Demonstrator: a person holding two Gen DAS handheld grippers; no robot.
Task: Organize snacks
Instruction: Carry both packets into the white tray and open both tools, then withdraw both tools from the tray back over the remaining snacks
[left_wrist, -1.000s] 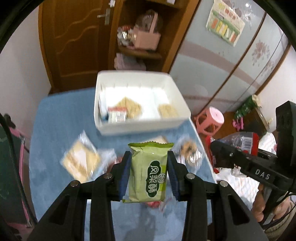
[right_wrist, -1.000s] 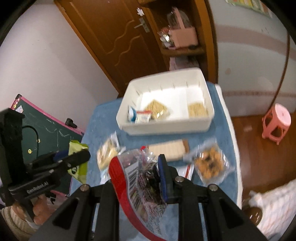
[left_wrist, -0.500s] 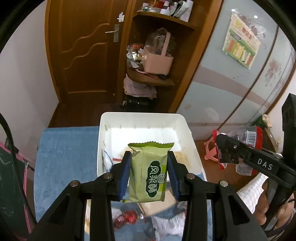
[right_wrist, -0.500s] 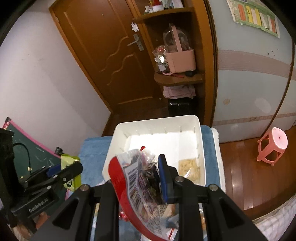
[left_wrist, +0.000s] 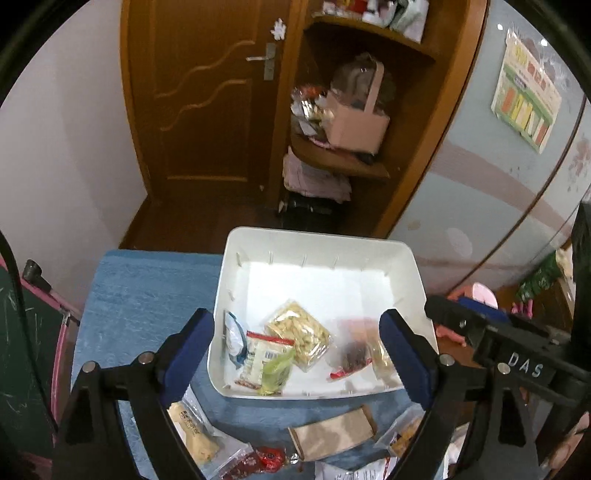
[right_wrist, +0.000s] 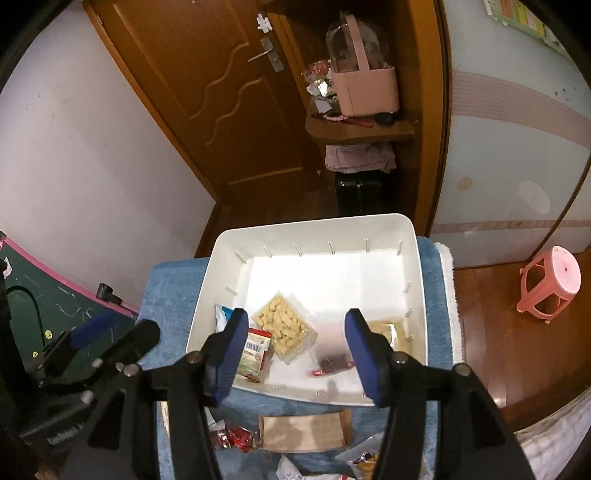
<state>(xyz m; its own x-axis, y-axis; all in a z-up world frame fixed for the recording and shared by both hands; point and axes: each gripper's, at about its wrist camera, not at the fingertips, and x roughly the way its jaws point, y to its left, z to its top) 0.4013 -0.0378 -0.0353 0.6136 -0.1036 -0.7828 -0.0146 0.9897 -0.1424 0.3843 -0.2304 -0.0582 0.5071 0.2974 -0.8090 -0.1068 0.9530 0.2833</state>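
Left tongs (left_wrist: 297, 356): black angular frame, blue padded fingers (left_wrist: 188, 349), silver screws at pivots. Right tongs (right_wrist: 293, 356): same black frame, blue pads (right_wrist: 364, 354), round silver screws. White "DAS" lettering on right tongs' side; white lettering, partly hidden, on left tongs' side.

Both wrist views look steeply down, close, sharing the white bin (left_wrist: 406, 266) (right_wrist: 413, 236).

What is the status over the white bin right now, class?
Left tool and right tool open, jaws just opening, nothing between them. Green packet and red-edged packet lie in the white bin. Nothing blocking.
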